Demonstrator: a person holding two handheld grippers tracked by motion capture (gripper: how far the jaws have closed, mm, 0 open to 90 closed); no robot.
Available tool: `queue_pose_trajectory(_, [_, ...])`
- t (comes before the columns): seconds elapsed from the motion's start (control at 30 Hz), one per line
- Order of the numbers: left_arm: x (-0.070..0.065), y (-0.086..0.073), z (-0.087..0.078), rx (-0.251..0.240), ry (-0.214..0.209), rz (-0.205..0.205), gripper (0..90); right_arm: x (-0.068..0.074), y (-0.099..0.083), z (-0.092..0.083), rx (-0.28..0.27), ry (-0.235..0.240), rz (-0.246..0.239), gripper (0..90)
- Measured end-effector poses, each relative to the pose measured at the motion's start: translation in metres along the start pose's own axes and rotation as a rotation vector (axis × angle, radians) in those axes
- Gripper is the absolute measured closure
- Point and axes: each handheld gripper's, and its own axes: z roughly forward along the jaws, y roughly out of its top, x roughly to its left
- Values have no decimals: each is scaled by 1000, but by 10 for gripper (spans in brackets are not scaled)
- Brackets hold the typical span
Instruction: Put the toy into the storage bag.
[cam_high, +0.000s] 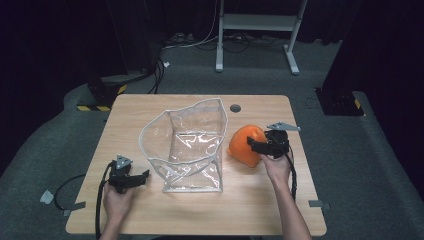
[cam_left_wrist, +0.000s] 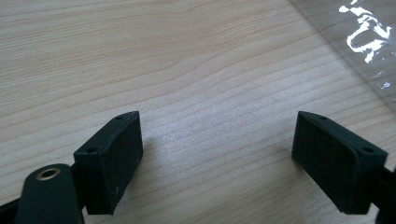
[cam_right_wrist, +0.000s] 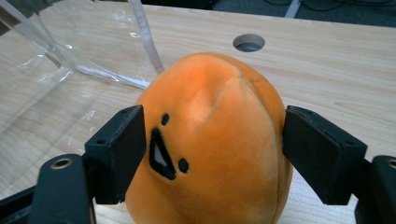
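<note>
Orange plush toy (cam_right_wrist: 210, 144) is sitting on the wooden table (cam_high: 260, 200), at about three o'clock from the clear plastic bag (cam_high: 187, 147) and just beside it. In the right gripper view, the right gripper (cam_right_wrist: 212, 154) is reaching around the toy, one jaw on each side. The jaws are wide apart and I cannot tell if they are touching the fur yet. I think the grabbing step is going on. Next the jaws need to squeeze gently, then lift the toy toward the bag's open top at nine o'clock. The left gripper (cam_high: 131, 179) is waiting low at seven o'clock from the bag, jaws apart, holding nothing. The toy's bottom is cut off, and the see-through bag's mouth is hard to make out.
</note>
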Motion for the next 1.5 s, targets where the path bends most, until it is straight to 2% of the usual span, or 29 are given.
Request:
queue_pose_trajectory(0.2, [0,0,0,0,0,0,165,-2,-1,4,6,4,3,266])
queue_pose_trajectory(0.27, [0,0,0,0,0,0,165,-1,-2,6,9,5,-12,329])
queue_pose_trajectory(0.4, [0,0,0,0,0,0,165,1,-2,6,11,13,-39,394])
queue_pose_trajectory(0.5, [0,0,0,0,0,0,165,3,-2,6,21,10,-69,478])
queue_pose_trajectory(0.53, [0,0,0,0,0,0,165,4,-3,6,24,14,-83,530])
queue_pose_trajectory(0.57, [0,0,0,0,0,0,165,4,-3,6,24,14,-83,530])
queue_pose_trajectory(0.63, [0,0,0,0,0,0,165,6,-2,5,33,20,-94,600])
queue_pose_trajectory(0.7, [0,0,0,1,0,0,165,6,-2,5,36,20,-101,628])
queue_pose_trajectory(0.93, [0,0,0,0,0,0,165,6,-2,2,36,31,-104,666])
queue_pose_trajectory(1.5, [0,0,0,0,0,0,165,8,-1,-8,16,36,-116,679])
